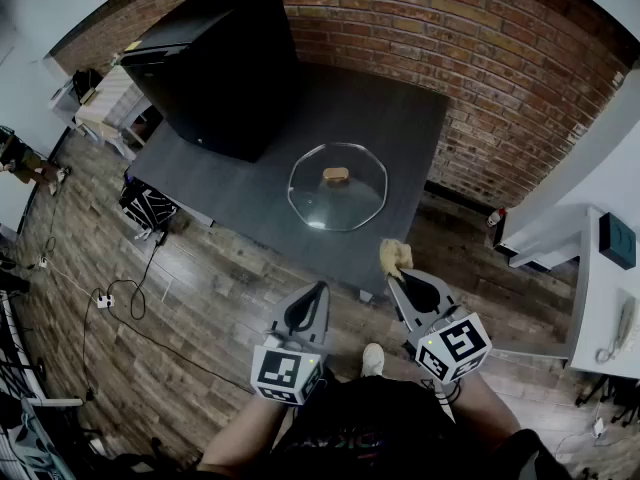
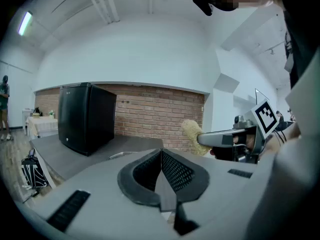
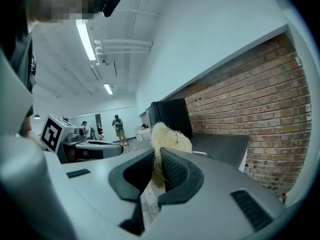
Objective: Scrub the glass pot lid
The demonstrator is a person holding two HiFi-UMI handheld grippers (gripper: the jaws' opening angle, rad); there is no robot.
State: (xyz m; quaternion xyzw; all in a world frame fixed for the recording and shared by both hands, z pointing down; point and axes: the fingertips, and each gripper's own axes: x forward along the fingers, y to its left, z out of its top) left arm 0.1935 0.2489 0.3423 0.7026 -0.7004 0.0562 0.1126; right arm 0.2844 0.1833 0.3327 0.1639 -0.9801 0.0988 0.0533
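While the right gripper (image 1: 394, 277) pinches a fibrous scrubber (image 1: 395, 256) and the left gripper (image 1: 321, 287) is closed empty, the glass pot lid (image 1: 340, 206) lies unheld on the tabletop (image 1: 400, 128); scrubbing could slide it.

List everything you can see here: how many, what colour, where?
glass pot lid: one, clear with tan knob, flat on the table
table: one, dark grey, by the brick wall
cabinet: one, black, on the table's back left
bag: one, black and white, on the floor left of the table
scrubber: one, pale yellow, in the right tool
left tool: one, grey, shut, empty
right tool: one, grey, shut on the scrubber
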